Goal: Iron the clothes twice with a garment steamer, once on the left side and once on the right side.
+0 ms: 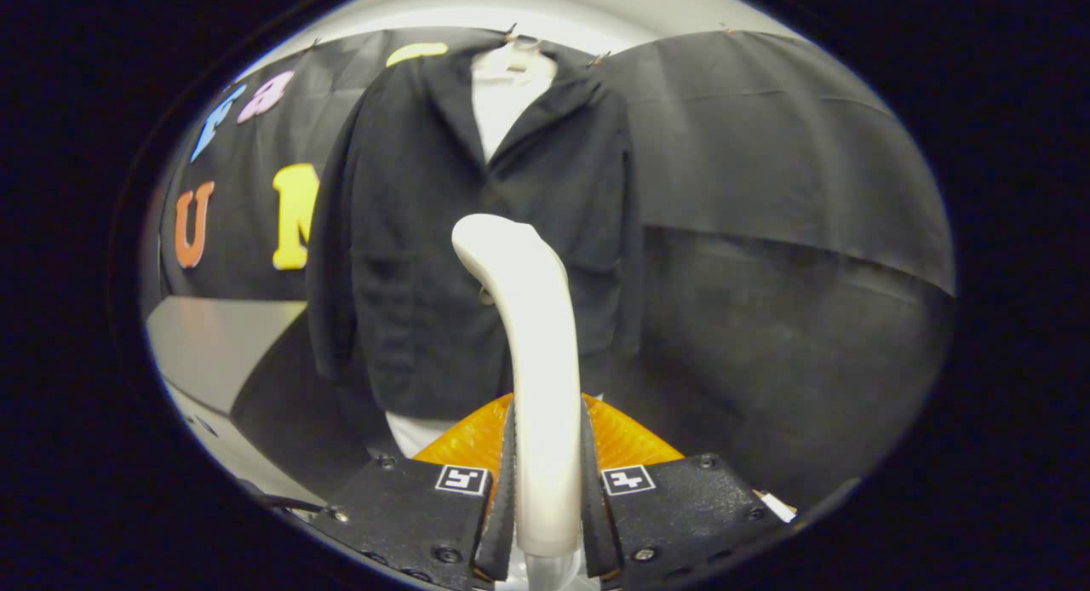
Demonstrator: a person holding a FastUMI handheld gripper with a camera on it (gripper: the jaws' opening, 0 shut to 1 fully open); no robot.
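Observation:
A white garment steamer (532, 335) rises upright from between my fingers, its curved head tipped toward the clothes. My gripper (547, 489) is shut on the steamer's handle, both fingers pressing its sides. An orange part of the steamer (622, 438) shows just behind the fingers. Beyond the steamer hangs a black jacket (409, 233) on a white hanger (515, 59), with a white garment (502, 106) showing at the collar and below the hem. The steamer head sits in front of the jacket's middle; whether it touches the cloth I cannot tell.
Black cloth (783, 199) lines the booth behind and to the right of the jacket. A grey tabletop (213, 344) lies low at the left, beside the jacket's sleeve. A dark cable (289, 502) runs near the left finger.

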